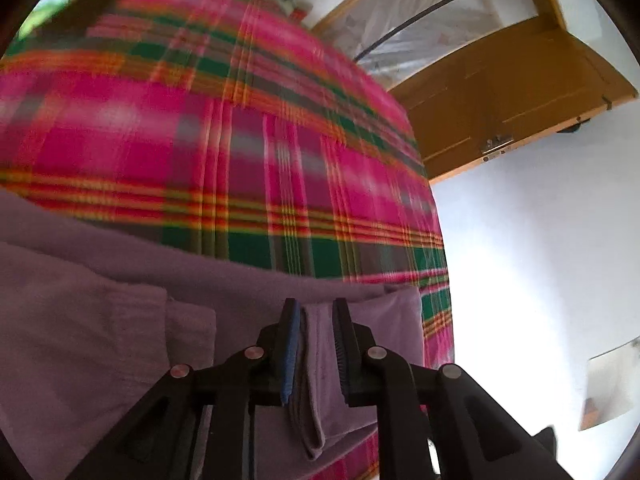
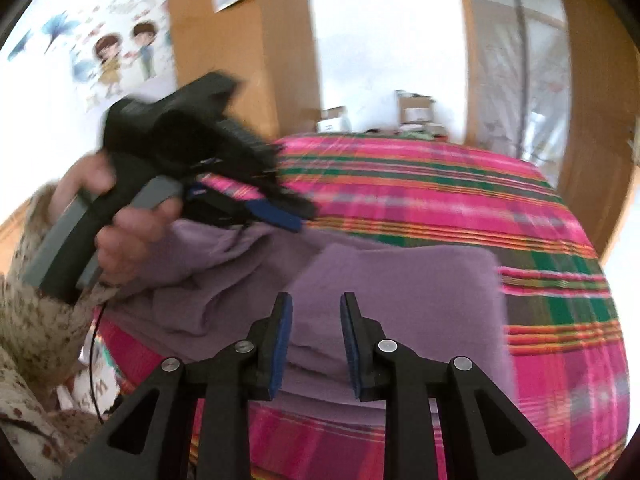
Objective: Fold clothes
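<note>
A purple garment lies folded in layers on a bed under a pink, green and orange plaid blanket. My left gripper is shut on a thick folded edge of the garment, which fills the gap between its pads. In the right wrist view the left gripper is held by a hand above the bunched left part of the garment. My right gripper stands open just over the garment's flat folded part. Its pads do not press on the cloth.
The plaid blanket covers the bed out to its far and right edges. A wooden door stands beyond the bed. Boxes sit behind the bed's far edge. A patterned sleeve is at the left.
</note>
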